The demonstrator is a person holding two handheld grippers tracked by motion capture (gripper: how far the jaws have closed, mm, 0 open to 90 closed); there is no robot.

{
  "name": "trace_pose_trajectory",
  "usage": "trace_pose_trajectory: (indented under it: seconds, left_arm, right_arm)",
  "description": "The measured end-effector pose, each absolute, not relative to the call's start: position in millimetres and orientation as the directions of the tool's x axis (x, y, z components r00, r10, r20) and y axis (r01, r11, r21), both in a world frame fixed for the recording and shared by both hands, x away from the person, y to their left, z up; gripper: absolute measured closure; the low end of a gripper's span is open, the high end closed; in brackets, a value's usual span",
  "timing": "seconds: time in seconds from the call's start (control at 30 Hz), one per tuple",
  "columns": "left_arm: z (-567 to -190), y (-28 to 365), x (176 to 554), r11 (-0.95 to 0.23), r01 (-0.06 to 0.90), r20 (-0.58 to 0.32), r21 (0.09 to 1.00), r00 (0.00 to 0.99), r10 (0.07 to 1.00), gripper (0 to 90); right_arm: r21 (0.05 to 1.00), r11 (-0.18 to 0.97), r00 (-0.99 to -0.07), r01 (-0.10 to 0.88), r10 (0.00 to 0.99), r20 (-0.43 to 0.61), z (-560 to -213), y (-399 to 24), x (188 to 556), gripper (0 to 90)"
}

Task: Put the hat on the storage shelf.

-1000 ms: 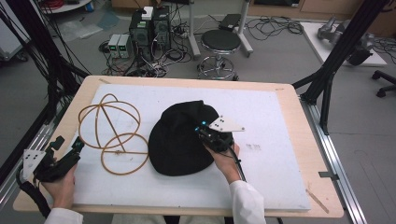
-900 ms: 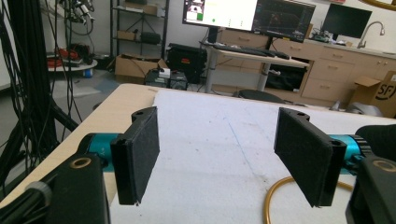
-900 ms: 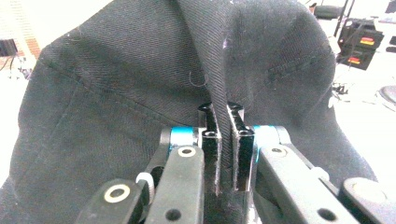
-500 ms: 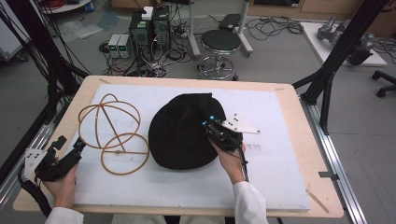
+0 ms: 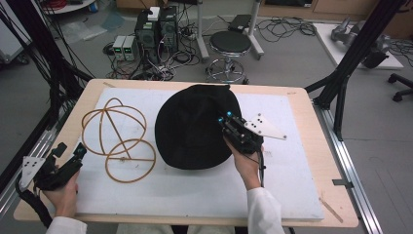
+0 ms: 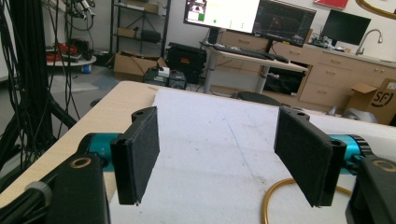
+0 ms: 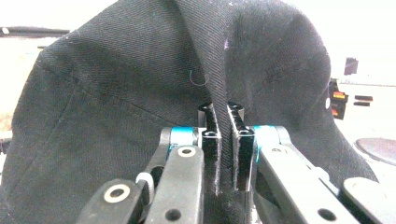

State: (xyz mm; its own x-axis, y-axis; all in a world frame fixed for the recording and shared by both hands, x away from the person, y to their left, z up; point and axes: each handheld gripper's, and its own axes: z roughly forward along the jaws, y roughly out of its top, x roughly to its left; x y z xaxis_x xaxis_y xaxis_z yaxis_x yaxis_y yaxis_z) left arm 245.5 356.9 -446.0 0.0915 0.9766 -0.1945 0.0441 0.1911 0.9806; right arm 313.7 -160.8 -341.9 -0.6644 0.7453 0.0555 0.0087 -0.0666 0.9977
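Lifting: the black hat (image 5: 195, 126) is raised off the white mat (image 5: 292, 185) at its right side, a fold of its cloth pinched up as if to free it for carrying toward the frame
Hat's place: middle of the worktop (image 5: 311, 102), its left and near rim resting on the mat, its far edge reaching toward the back of the worktop
Right tongs (image 7: 226, 140): pressed together on a ridge of the black fabric, which rises in a crease between the two pads; the grip looks thin, so the cloth could slip out if pulled hard
Left tongs (image 6: 224, 161): spread wide with nothing between them, held low at the near left corner, likely waiting to steady the frame
Wire frame (image 5: 117, 139): tan hoops crossing into a ball-like shape, lying just left of the hat and apart from it; one curve of it shows by the left tongs' pad
In the way: nothing lies between hat and frame
Beyond: a stool (image 5: 230, 44), computer boxes and loose cables on the floor
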Motion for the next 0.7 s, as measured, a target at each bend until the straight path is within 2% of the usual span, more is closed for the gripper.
trace_pose_trajectory:
  seconds: [0.3, 0.6, 0.7]
  left_arm:
    - [-445.9, 356.5, 245.5, 0.192, 0.044, -0.196, 0.98, 0.093, 0.976, 31.1]
    - [-446.2, 356.1, 246.2, 0.19, 0.047, -0.193, 0.981, 0.095, 0.976, 31.1]
    - [-446.1, 355.6, 246.2, 0.191, 0.044, -0.195, 0.981, 0.096, 0.976, 31.1]
  right_arm:
    - [0.976, -0.216, -0.711, -0.041, 0.692, 0.123, -330.8, -166.8, 308.0, 86.2]
    - [0.963, -0.26, -0.73, -0.07, 0.671, 0.128, -317.2, -163.9, 303.5, 86.1]
    - [0.967, -0.24, -0.745, -0.081, 0.66, 0.101, -305.6, -154.5, 301.7, 86.1]
